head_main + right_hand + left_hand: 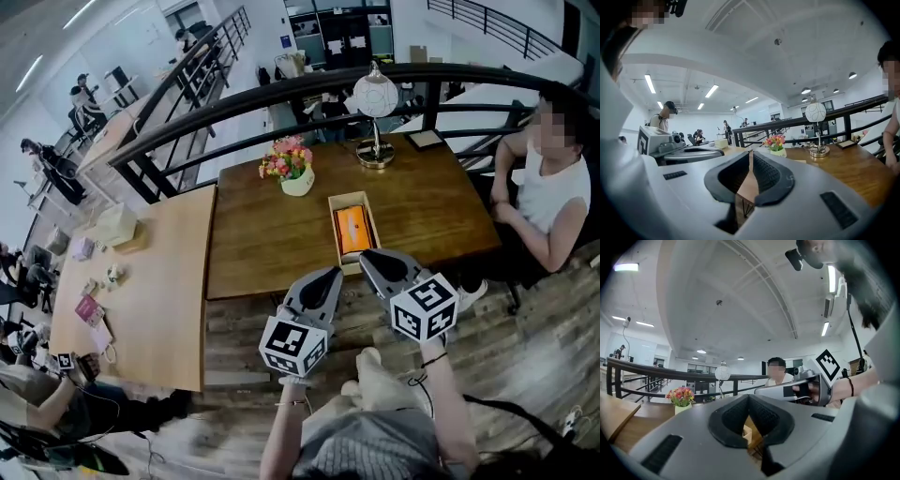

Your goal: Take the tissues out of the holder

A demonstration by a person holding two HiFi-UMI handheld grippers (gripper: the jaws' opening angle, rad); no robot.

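Note:
The tissue holder (335, 231) is a long wooden box on the dark table, with an orange tissue pack (354, 231) lying in it. Both grippers hover off the table's near edge, just short of the holder's near end. My left gripper (335, 272) is shut and empty, and so is my right gripper (366, 255). In the left gripper view the jaws (749, 397) meet at their tips, and a corner of the holder (747, 433) shows through the gap below. The right gripper's (751, 153) pads also touch with nothing held.
On the dark table (262, 244) stand a flower vase (296, 174), a globe lamp (375, 105) and a small frame (425, 139). A person (553, 187) sits at its right end. A lighter table (150, 300) with small items adjoins on the left. A black railing (281, 94) runs behind.

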